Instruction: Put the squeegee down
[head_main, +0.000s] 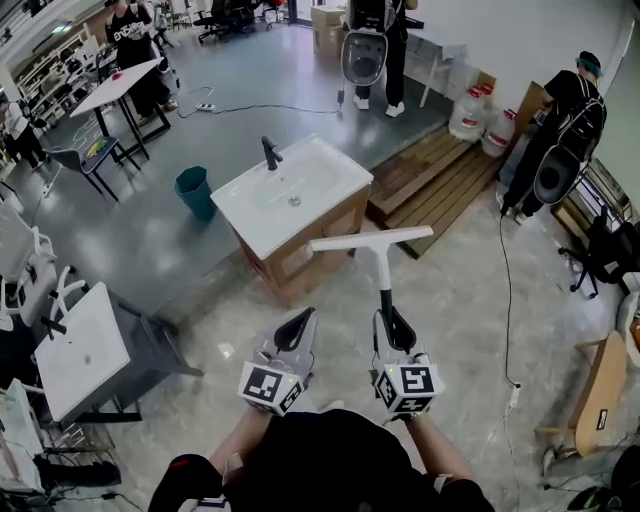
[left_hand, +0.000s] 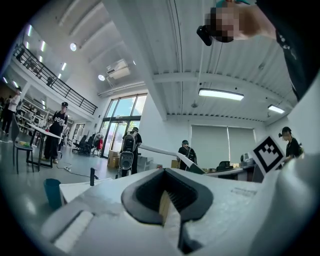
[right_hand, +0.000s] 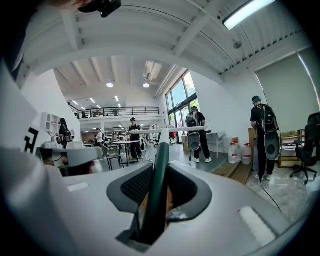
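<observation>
Carry phase, release not yet made: the right gripper (head_main: 388, 318) is clamped on the dark handle of the white T-shaped squeegee (head_main: 371, 240). The squeegee is held in the air at frame centre with its blade crosswise, and the left gripper (head_main: 296, 328), jaws together on nothing, hangs just beside it. The next move probably calls for lowering the blade flat onto a support, plausibly the white basin top of the wooden vanity (head_main: 245, 215) just above-left, before the jaws part. The speckled floor (head_main: 470, 300) around is open; the vanity's near corner and the wooden pallet (head_main: 430, 175) at upper right are the edges to clear.
</observation>
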